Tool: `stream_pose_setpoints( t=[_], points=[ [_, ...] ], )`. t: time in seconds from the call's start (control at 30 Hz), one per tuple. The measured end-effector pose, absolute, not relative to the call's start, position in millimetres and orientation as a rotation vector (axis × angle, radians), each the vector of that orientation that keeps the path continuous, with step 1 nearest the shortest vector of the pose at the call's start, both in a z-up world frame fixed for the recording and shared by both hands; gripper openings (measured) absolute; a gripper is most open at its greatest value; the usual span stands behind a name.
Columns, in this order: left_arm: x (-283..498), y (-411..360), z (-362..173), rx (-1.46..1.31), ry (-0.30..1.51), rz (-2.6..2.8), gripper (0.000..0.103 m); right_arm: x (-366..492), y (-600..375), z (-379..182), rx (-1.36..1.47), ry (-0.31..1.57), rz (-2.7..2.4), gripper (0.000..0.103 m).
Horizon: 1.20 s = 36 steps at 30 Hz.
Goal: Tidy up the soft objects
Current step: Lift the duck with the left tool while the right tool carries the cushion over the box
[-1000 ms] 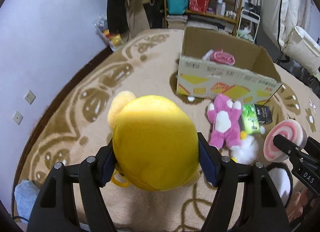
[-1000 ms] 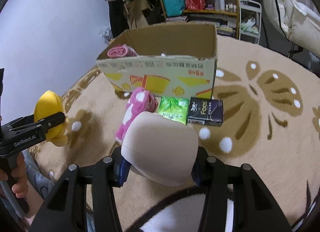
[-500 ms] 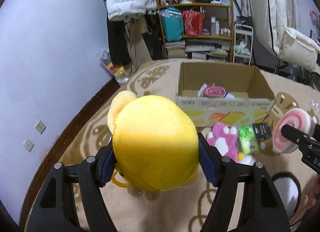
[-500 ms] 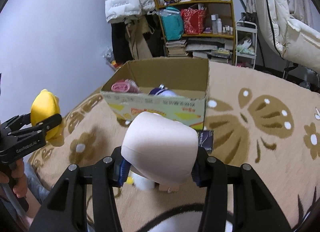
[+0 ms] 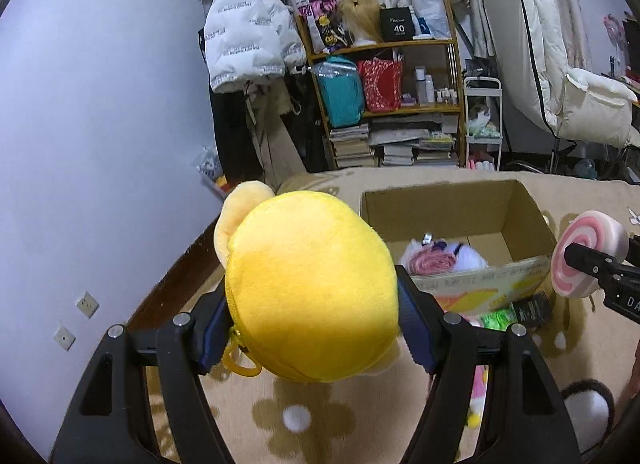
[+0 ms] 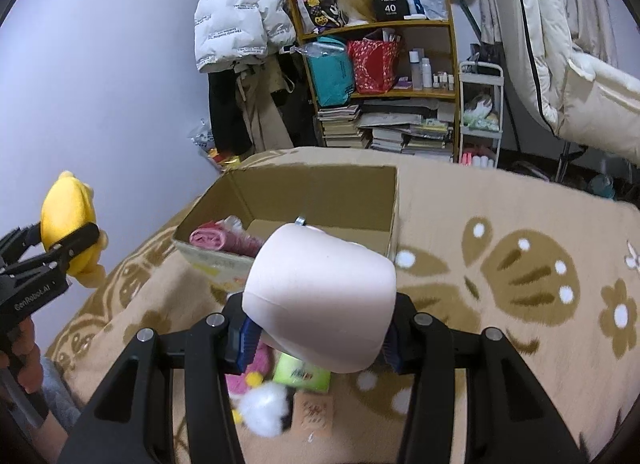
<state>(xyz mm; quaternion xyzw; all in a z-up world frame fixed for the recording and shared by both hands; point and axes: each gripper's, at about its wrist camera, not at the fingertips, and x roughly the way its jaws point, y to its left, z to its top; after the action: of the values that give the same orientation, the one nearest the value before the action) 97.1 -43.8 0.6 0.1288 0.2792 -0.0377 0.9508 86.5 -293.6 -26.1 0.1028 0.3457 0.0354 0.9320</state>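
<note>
My left gripper [image 5: 312, 324] is shut on a round yellow plush toy [image 5: 312, 288], held above the patterned carpet [image 5: 320, 424]. In the right wrist view that yellow plush toy [image 6: 70, 223] shows at the far left. My right gripper [image 6: 316, 328] is shut on a pale pink soft cushion [image 6: 320, 296]; its pink spiral face [image 5: 588, 254] shows in the left wrist view. The open cardboard box [image 5: 452, 203] lies ahead with a pink bundle [image 5: 430, 262] and a white fluffy thing inside. The cardboard box [image 6: 312, 191] sits just beyond the cushion.
On the carpet near the box lie a pink plush [image 6: 248, 368], a green packet [image 6: 302, 370], a white fluffy ball [image 6: 264, 408] and a dark packet [image 5: 532, 308]. A wooden shelf [image 5: 384, 103] with books and bags stands behind. A purple wall is at left.
Both grippers have risen with their toys still held, and the views have tilted up. The box's inside and the shelf now show more fully; the floor items have slid lower.
</note>
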Motion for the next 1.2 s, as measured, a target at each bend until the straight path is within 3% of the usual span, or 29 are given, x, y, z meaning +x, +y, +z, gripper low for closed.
stream_pose_setpoints(
  t=[0.57,1.2],
  points=[
    [174.3,-56.8,2.8,0.237,0.539,-0.095,0.072,136.3,-289.4,-20.1,0.127,0.683,0.092,0.052],
    [209.1,-88.9,-38.9,0.265,0.64,-0.24,0.076,185.1,-299.0,-38.2,0.151,0.728,0.08,0.056]
  ],
)
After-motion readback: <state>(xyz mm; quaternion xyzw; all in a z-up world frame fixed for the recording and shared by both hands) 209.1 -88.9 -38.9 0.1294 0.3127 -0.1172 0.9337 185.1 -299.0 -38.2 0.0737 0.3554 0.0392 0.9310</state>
